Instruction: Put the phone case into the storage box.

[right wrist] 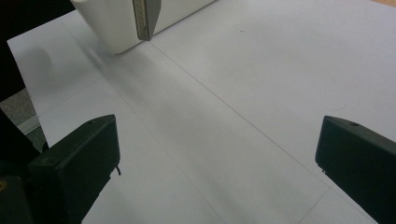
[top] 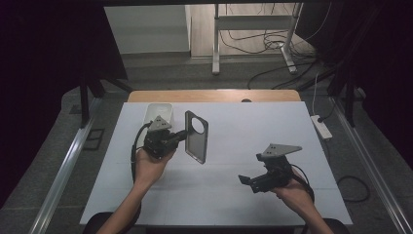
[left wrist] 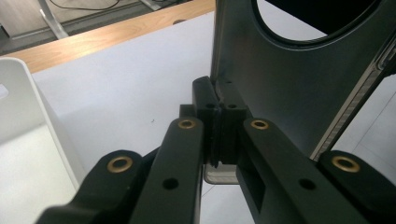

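White sheeting covered the tabletop (top: 219,185), with a strip of bare wood seen at its far edge and dark curtains, metal stand legs and loose cables beyond it on the grey floor. A dark grey, flat plastic phone case (top: 197,136) with a large round camera cut-out was held upright above the sheet, clamped by one long edge between the fingers of the left gripper (top: 181,135). In the left gripper view those fingers (left wrist: 205,100) were seen pressed tight together on the case's (left wrist: 280,88) lower edge, the round cut-out rising well above and to the right of them. A white, rounded plastic bin (top: 159,113) stood just behind the left gripper, near the far left corner of the sheet; in the left gripper view its wall (left wrist: 28,107) lay to the left of the fingers. The right gripper (top: 246,180) was held low over the sheet, well apart from the case, pointing left. In the right gripper view its fingers (right wrist: 79,158) were spread wide with nothing between them but bare sheet, and the bin (right wrist: 116,23) and the case's lower corner (right wrist: 144,21) were seen far ahead of them, towards the left.
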`<control>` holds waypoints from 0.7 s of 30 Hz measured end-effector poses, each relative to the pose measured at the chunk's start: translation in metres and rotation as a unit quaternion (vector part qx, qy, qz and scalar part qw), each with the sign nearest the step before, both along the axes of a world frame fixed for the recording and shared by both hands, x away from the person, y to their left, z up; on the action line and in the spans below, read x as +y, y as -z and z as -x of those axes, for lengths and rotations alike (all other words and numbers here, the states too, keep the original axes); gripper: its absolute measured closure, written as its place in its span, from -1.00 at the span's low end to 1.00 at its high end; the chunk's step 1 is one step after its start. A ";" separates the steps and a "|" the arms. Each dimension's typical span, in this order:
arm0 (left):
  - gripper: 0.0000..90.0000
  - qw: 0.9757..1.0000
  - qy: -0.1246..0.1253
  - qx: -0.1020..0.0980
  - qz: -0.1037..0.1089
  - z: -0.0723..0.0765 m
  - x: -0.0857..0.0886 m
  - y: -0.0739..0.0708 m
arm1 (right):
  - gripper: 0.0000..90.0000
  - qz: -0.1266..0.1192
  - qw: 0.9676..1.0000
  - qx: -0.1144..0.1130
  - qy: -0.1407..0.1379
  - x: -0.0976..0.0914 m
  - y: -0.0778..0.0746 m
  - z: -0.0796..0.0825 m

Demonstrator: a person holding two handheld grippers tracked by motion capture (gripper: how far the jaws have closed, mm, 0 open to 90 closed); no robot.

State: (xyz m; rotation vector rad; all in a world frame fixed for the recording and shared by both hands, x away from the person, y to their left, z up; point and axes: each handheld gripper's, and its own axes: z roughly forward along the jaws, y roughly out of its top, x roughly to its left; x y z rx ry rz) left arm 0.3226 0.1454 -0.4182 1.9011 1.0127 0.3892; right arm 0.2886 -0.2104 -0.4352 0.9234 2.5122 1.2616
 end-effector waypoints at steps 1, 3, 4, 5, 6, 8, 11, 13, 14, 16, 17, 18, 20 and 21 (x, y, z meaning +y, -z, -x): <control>0.97 1.000 0.000 0.000 0.000 -0.001 0.001 -0.001 | -1.00 0.000 1.000 0.000 0.002 -0.002 0.000 0.000; 0.97 1.000 -0.003 0.000 0.003 -0.003 0.002 -0.002 | -1.00 0.001 1.000 -0.001 0.005 -0.006 0.000 0.001; 0.97 1.000 -0.003 0.000 0.003 -0.004 0.003 -0.003 | -1.00 0.000 1.000 0.000 0.008 -0.008 0.000 0.002; 0.97 1.000 -0.005 -0.001 0.003 -0.004 0.003 -0.004 | -1.00 0.000 1.000 0.000 0.010 -0.011 0.000 0.003; 0.97 1.000 -0.006 -0.001 0.002 -0.005 0.004 -0.004 | -1.00 -0.001 1.000 0.000 0.011 -0.012 0.000 0.003; 0.97 1.000 -0.007 -0.001 0.003 -0.006 0.004 -0.005 | -1.00 0.002 1.000 0.001 0.014 -0.017 0.000 0.004; 0.97 1.000 -0.010 -0.002 0.005 -0.009 0.007 -0.008 | -0.99 0.004 1.000 0.009 0.016 -0.022 0.000 0.005; 0.97 1.000 -0.014 -0.002 0.006 -0.010 0.008 -0.009 | -0.99 0.005 1.000 0.008 0.020 -0.025 0.000 0.006; 0.97 1.000 -0.014 -0.002 0.006 -0.011 0.009 -0.010 | -0.99 0.004 1.000 0.009 0.021 -0.027 0.001 0.007; 0.97 1.000 -0.016 -0.003 0.005 -0.012 0.010 -0.010 | -0.99 0.004 1.000 0.009 0.024 -0.029 0.001 0.007; 0.97 1.000 -0.017 -0.002 0.007 -0.013 0.011 -0.011 | -0.99 0.003 1.000 0.008 0.027 -0.031 0.001 0.008; 0.97 1.000 -0.018 -0.002 0.006 -0.013 0.012 -0.012 | -0.99 0.003 1.000 0.007 0.029 -0.033 0.001 0.008; 0.97 1.000 -0.020 -0.002 0.007 -0.014 0.013 -0.013 | -0.99 0.002 1.000 0.005 0.031 -0.036 0.001 0.009; 0.97 1.000 -0.020 -0.002 0.007 -0.014 0.013 -0.013 | -1.00 0.001 0.999 0.006 0.033 -0.038 0.001 0.009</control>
